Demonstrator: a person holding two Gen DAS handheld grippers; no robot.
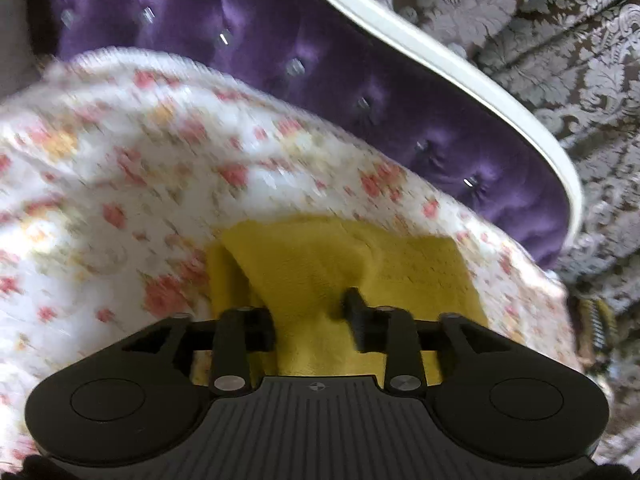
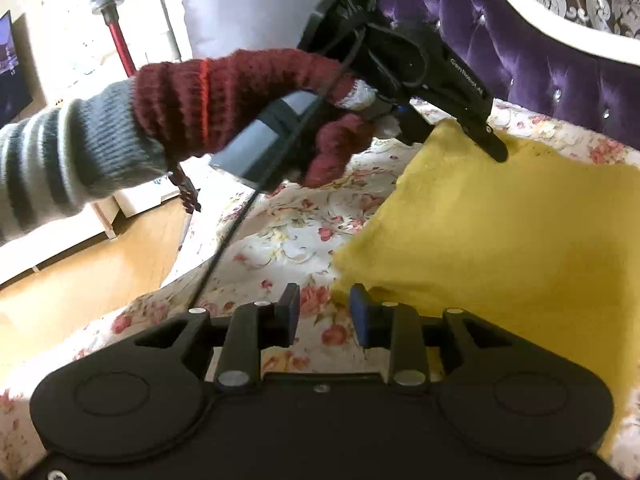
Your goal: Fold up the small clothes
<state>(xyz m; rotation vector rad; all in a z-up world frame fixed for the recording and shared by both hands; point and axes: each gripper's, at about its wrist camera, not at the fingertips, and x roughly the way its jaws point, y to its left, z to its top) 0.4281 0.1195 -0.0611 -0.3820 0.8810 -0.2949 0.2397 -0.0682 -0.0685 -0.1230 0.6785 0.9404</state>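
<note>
A yellow fleecy garment lies on a floral bedspread. In the left wrist view the yellow garment bunches up between the fingers of my left gripper, which stand apart with cloth between them; the view is blurred. In the right wrist view the left gripper, held by a red-gloved hand, touches the garment's far corner. My right gripper is open and empty at the garment's near left corner, over the bedspread.
A purple tufted headboard with a white frame stands behind the bed, with damask wallpaper beyond. In the right wrist view a wooden floor and white furniture lie left of the bed. A black cable hangs from the left gripper.
</note>
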